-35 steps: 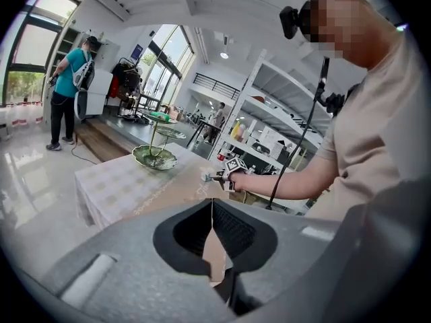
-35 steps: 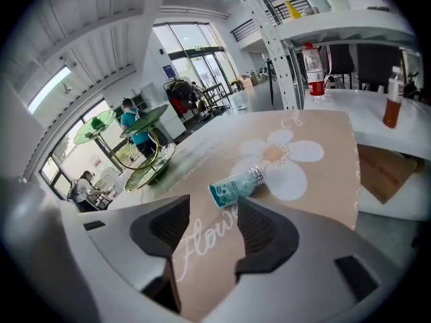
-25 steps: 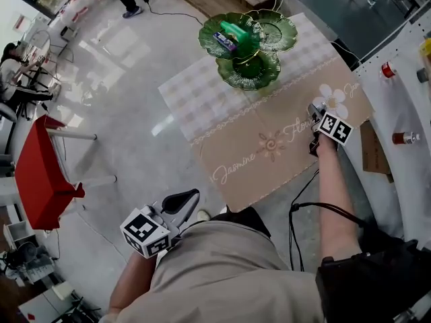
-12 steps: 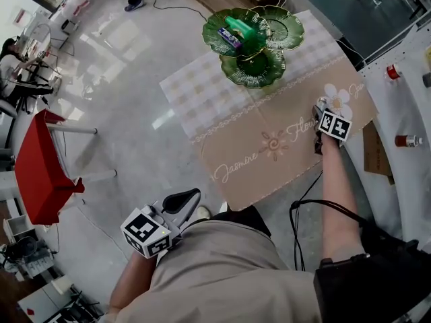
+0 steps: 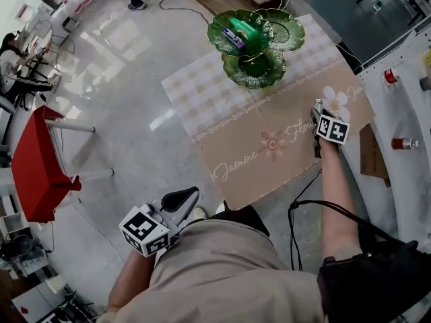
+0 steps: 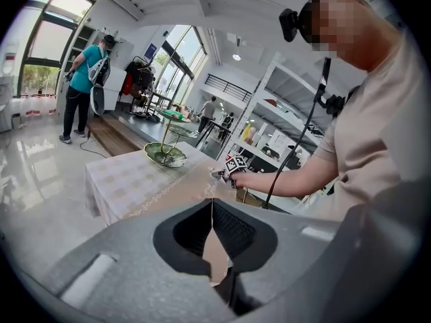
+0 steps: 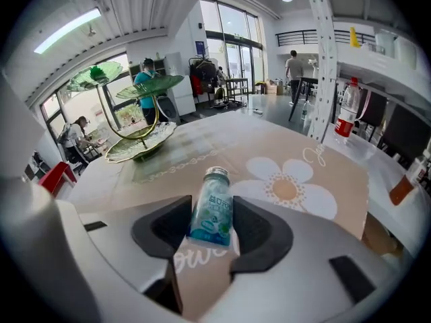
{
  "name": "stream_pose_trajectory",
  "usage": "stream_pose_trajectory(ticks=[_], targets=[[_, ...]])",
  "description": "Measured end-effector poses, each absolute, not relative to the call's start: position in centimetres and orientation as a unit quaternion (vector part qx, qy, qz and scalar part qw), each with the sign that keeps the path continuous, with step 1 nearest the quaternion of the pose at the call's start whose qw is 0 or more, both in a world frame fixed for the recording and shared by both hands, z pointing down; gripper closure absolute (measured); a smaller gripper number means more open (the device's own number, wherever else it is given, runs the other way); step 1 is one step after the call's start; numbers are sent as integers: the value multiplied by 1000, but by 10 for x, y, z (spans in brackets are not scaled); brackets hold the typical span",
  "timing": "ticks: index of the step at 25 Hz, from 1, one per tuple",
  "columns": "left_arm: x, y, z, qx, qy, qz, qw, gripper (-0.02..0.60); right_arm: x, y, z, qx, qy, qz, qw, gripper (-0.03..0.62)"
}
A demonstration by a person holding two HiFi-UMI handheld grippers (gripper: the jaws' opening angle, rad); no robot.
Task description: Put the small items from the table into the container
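A small clear bottle (image 7: 211, 210) with a blue-green label and a silver cap lies on the beige tablecloth (image 5: 269, 160), by its white flower print. My right gripper (image 7: 211, 224) is closing around the bottle, and its pads meet both sides. In the head view this gripper (image 5: 317, 116) is at the table's right edge. The container is a green leaf-shaped tiered dish stand (image 5: 266, 69) at the far end, also seen in the right gripper view (image 7: 138, 143). Its top dish holds a green item (image 5: 240, 27) and a purple-wrapped one (image 5: 233, 39). My left gripper (image 6: 212, 210) is shut and empty, held low beside my body (image 5: 183, 197).
A red stool (image 5: 37, 163) stands on the shiny floor to the left. White shelving (image 5: 404, 106) with red-capped bottles runs close along the table's right side. A black cable (image 5: 303, 200) hangs near my right arm. People stand far off.
My right gripper has rolled slightly while staying at the flower print. The left gripper has not moved.
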State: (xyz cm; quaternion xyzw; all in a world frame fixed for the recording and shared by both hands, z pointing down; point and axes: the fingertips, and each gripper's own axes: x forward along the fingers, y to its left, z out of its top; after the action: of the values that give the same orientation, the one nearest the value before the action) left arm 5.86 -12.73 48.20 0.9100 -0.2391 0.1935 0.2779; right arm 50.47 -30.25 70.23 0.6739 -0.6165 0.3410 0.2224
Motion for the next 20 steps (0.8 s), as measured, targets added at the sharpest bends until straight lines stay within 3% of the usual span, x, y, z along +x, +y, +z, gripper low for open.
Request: stream_pose_trajectory(ticks=[20], targets=[[19,-98,464,921,-252,143,262,572,354,-344,475,560,-778,206,196,396]])
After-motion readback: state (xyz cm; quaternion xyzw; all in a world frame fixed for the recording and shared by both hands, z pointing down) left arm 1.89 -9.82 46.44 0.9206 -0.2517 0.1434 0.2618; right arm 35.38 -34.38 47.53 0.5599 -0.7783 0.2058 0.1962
